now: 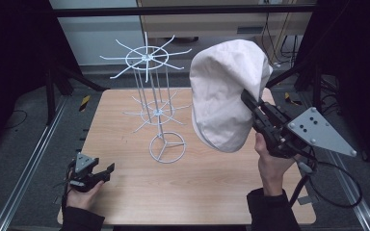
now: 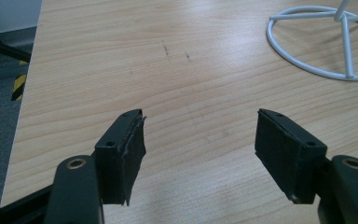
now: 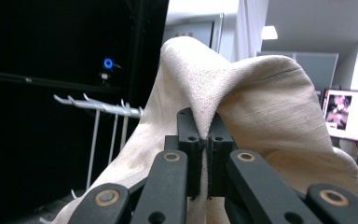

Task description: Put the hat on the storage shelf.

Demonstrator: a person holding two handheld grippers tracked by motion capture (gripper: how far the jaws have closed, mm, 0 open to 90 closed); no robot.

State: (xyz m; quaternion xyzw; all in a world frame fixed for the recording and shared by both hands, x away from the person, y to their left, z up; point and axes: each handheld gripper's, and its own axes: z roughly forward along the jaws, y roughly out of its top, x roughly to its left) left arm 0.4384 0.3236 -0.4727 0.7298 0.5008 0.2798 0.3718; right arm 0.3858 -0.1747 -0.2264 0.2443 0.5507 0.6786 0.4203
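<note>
Cream cloth hat [image 1: 224, 91], soft and creased, held up in the air right of the white wire rack [image 1: 156, 103], above the table's far right. Right gripper [image 3: 204, 140] clenched on a fold of it. Left gripper [image 2: 200, 154] released, wide, low over the table [image 1: 202, 185] near left corner. Bare wood across the near side.

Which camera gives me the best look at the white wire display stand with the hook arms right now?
The high view: the white wire display stand shows whole there, ring base on the wooden table, both tiers of hooks free. The left gripper view catches just part of its ring base. The right gripper view shows some hook arms beside the beige fabric hat.
</note>
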